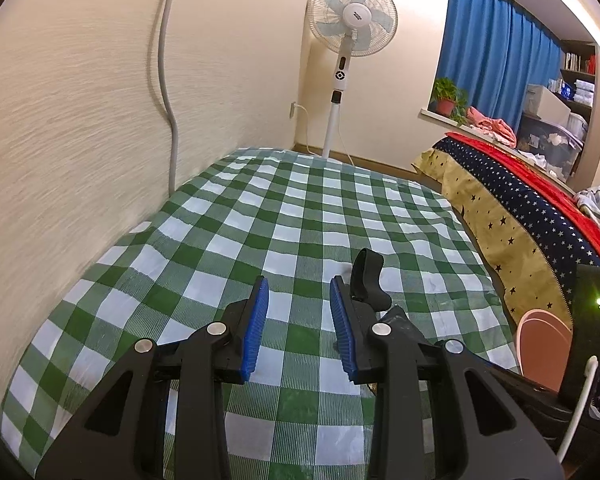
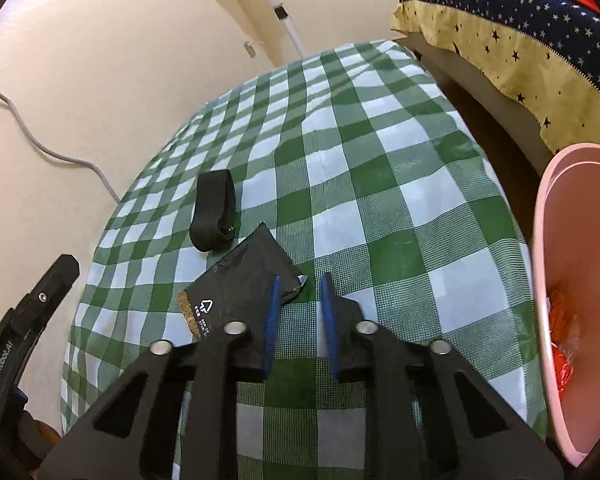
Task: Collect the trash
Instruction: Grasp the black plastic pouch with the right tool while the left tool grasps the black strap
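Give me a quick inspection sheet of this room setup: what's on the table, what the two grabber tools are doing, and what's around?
Surface: green checked tablecloth, wrinkled.
Job's things: black packet lying flat; pink bin at the table's right edge, orange wrapper inside.
Clutter: black strap beside the packet.
Grippers: left gripper open, nothing between its fingers; right gripper open over the packet's corner, not gripping.
Cables: grey cable on the wall; white fan cord plugged in.
Surroundings: standing fan, blue curtain, potted plant, star-patterned bedding.
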